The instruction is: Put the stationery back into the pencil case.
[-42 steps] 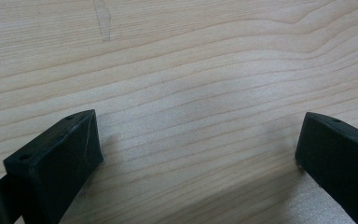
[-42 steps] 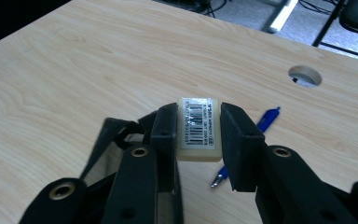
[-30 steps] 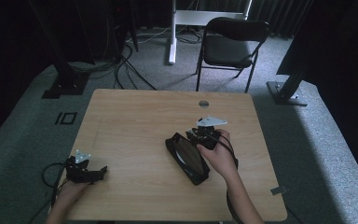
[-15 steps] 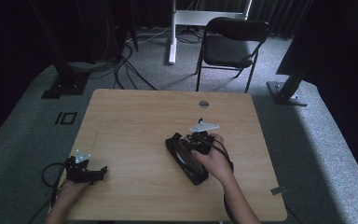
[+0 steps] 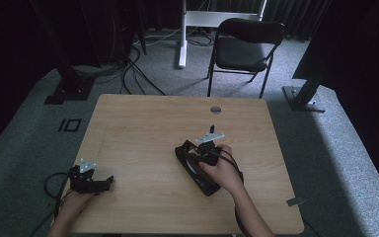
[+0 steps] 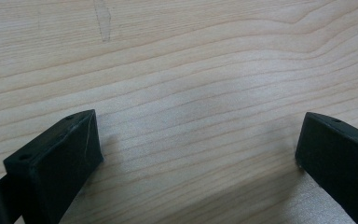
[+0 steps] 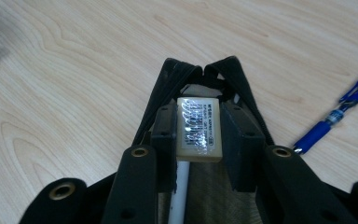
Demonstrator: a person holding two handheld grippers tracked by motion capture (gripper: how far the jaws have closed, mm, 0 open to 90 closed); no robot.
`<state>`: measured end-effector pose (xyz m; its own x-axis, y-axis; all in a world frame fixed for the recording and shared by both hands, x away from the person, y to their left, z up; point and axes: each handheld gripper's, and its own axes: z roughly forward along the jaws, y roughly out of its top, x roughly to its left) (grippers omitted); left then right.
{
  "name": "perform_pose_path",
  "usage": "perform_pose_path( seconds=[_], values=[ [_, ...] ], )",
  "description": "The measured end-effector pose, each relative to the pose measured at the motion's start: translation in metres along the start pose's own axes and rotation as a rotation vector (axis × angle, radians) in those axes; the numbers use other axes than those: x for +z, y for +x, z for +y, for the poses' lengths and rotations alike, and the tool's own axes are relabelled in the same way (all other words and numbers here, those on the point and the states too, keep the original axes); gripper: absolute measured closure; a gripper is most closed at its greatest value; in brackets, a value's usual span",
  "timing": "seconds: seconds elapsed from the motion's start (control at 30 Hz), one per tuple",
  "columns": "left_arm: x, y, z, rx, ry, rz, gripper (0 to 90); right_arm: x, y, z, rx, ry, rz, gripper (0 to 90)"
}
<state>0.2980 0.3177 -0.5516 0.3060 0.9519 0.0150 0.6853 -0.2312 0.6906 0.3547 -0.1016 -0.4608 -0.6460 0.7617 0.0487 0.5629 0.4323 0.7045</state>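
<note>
Two grippers are working at a wooden table (image 5: 143, 123). Right gripper (image 7: 198, 128) is clamping a white eraser (image 7: 198, 129) with a printed, shiny label between its two black pads; both pads are pressing flat on the eraser's long sides. Eraser is sitting inside the open mouth of a black pencil case (image 7: 168, 84), whose unzipped edges are meeting in a point just beyond it. A white stick-like item (image 7: 181, 196) is lying in the case under the eraser; what it is I cannot tell. Brownish lining of the case is showing below the pads.

A blue pen (image 7: 338, 114) is lying on the table to the right of the case in the right gripper view, apart from it.

From the high view, the pencil case (image 5: 195, 168) is lying slantwise right of the table's middle, with the right gripper (image 5: 207, 148) tilting down into its far end.

Left gripper (image 5: 109, 179) is resting near the near-left corner of the table, well apart from the case. Its jaws are standing wide open, with bare wood between them.
</note>
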Motion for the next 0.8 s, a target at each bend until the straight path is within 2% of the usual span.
perform_pose_path(
  seconds=[0.5,0.8],
  values=[
    [0.000,0.000,0.000,-0.001,-0.001,0.000,0.3,0.020,0.000,-0.003,-0.003,0.082,-0.010,68.1],
    [0.000,0.000,0.000,-0.001,-0.001,0.000,0.3,0.027,0.004,0.003,-0.008,0.108,-0.022,68.1]
  ],
)
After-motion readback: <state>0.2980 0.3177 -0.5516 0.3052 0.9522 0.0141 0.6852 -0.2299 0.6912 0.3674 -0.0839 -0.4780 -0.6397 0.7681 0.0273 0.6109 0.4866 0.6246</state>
